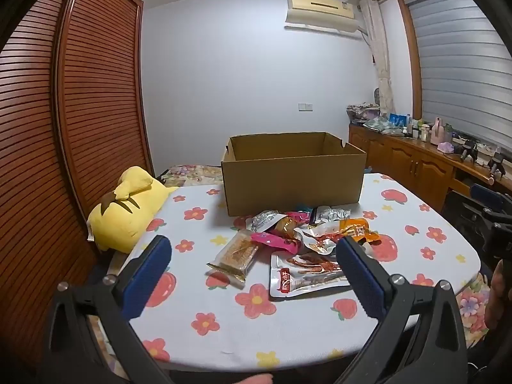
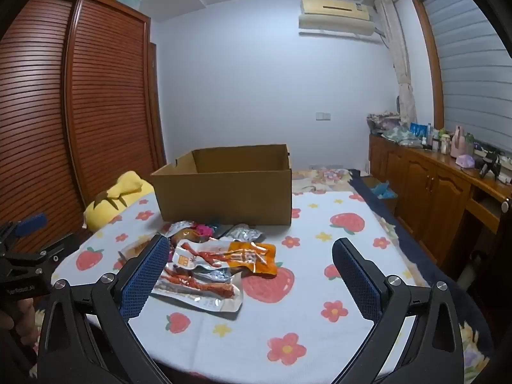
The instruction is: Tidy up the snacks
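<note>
An open cardboard box (image 1: 292, 176) stands at the far side of the flower-print table; it also shows in the right wrist view (image 2: 225, 193). Several snack packets lie in a pile just in front of it: a clear wafer pack (image 1: 236, 254), a pink packet (image 1: 275, 240), an orange packet (image 1: 356, 231) (image 2: 256, 257), and a silver chicken-feet pouch (image 1: 304, 276) (image 2: 200, 288). My left gripper (image 1: 252, 265) is open and empty, held above the table just short of the pile. My right gripper (image 2: 251, 268) is open and empty, to the right of the pile.
A yellow plush toy (image 1: 126, 208) lies at the table's left edge beside a slatted wooden wardrobe (image 1: 80, 96). A wooden sideboard (image 2: 432, 188) with bottles runs along the right wall. The tablecloth (image 2: 288, 320) has bare room near me.
</note>
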`<action>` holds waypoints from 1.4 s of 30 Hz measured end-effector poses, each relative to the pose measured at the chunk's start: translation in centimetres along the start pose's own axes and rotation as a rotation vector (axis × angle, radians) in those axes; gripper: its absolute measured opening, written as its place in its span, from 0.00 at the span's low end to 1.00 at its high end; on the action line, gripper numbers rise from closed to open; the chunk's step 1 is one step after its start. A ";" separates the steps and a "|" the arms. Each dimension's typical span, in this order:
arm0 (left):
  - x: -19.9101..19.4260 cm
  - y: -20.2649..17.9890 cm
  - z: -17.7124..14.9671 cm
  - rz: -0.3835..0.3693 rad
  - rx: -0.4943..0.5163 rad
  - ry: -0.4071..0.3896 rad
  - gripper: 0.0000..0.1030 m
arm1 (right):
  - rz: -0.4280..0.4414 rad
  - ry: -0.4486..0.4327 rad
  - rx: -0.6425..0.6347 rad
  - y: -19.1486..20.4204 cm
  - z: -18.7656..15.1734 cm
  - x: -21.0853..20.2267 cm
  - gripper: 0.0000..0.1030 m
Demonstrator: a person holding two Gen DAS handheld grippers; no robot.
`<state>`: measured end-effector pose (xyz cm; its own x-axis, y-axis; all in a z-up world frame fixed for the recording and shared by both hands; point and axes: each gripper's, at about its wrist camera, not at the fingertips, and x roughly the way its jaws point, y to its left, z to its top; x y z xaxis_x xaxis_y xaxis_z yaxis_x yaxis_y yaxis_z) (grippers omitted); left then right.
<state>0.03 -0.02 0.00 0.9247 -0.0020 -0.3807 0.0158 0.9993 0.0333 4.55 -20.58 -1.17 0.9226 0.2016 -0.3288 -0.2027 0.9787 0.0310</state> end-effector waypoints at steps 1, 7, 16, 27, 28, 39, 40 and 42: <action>0.0 0.0 0.0 -0.002 0.000 -0.001 1.00 | -0.002 -0.015 -0.004 0.0 0.0 0.0 1.00; -0.2 0.0 0.0 -0.002 0.004 -0.002 1.00 | -0.001 -0.014 -0.007 0.3 -0.1 -0.1 1.00; 0.1 0.2 -0.1 -0.001 0.011 -0.002 1.00 | -0.005 -0.016 -0.006 0.2 -0.3 -0.2 1.00; -0.2 -0.3 -0.3 0.004 0.015 -0.005 1.00 | -0.004 -0.016 -0.006 0.3 -0.3 -0.3 1.00; -0.2 -0.3 -0.3 0.003 0.015 -0.005 1.00 | -0.003 -0.016 -0.005 0.4 -0.3 -0.3 1.00; -0.4 -0.3 -0.1 0.002 0.017 -0.009 1.00 | -0.004 -0.017 -0.007 0.3 -0.3 -0.3 1.00; -0.4 -0.3 -0.1 0.003 0.017 -0.008 1.00 | -0.004 -0.018 -0.007 0.4 -0.4 -0.4 1.00; -0.4 -0.3 -0.2 0.002 0.017 -0.008 1.00 | -0.004 -0.018 -0.007 0.4 -0.4 -0.3 1.00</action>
<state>-0.42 -0.33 0.01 0.9277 -0.0001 -0.3732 0.0201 0.9986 0.0495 4.05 -20.31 -1.40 0.9291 0.1986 -0.3119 -0.2015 0.9792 0.0232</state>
